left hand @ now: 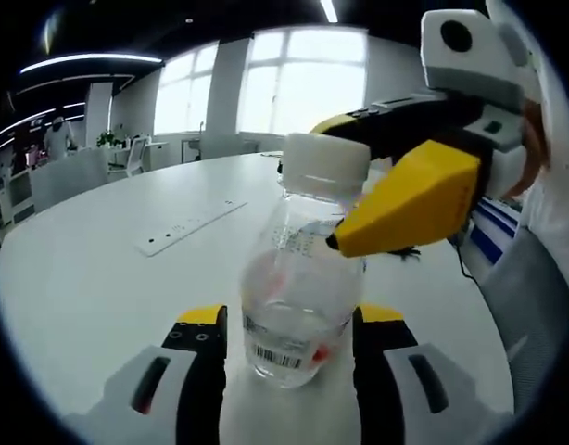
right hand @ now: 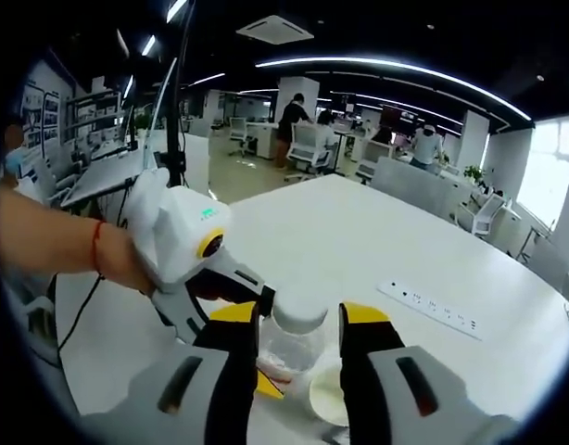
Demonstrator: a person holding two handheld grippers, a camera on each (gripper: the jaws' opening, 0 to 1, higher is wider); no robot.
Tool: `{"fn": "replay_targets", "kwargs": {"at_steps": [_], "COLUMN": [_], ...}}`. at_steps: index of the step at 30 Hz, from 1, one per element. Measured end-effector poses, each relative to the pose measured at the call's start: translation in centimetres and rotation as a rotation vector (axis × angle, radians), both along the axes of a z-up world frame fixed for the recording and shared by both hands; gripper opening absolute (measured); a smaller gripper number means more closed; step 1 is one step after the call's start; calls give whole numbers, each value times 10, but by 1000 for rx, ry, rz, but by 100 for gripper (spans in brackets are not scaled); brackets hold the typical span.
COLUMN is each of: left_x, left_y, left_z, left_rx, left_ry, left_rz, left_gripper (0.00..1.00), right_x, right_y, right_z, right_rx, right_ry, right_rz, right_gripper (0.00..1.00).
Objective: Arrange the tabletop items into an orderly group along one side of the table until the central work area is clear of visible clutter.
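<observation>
A: What is the left gripper (left hand: 289,334) doing?

B: Its jaws flank the base of a clear bottle (left hand: 298,297) standing on the white counter (left hand: 99,278); whether they press it I cannot tell.

A: And the right gripper (right hand: 298,324)?

B: Its jaws straddle the white cap (right hand: 298,311) from above, not visibly clamped; contact is unclear. A hand (right hand: 127,269) holds the left tool.

A: Anything else nearby?

B: A white power strip (right hand: 433,309) lies farther off on the counter.
</observation>
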State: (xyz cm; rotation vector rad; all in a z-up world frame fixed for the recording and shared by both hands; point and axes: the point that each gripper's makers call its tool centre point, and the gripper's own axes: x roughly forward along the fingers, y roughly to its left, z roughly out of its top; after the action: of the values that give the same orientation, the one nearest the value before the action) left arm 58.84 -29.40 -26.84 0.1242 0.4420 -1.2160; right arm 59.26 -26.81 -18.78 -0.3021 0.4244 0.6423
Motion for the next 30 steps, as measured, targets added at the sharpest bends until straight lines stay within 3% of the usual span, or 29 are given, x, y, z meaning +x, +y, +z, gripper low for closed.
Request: {"fn": "replay_targets", "kwargs": {"at_steps": [8,18,30], "left_x": [-2,-4,-17], "left_y": [5,9,14], "left_z": [-1,3,12], "left_rx": [7,15,41], "left_ry": [40,48,64], "left_rz": [28,62,120], "left_gripper": [61,64,71], "right_x": [-3,-6,-16], "right_y": [-5,-17,-45], "right_z": [4,6,0], "right_rx": [11,15,-6], "right_ry": [-3,-4,30], "right_rz": [3,1,22], "right_gripper": [42,49,62]}}
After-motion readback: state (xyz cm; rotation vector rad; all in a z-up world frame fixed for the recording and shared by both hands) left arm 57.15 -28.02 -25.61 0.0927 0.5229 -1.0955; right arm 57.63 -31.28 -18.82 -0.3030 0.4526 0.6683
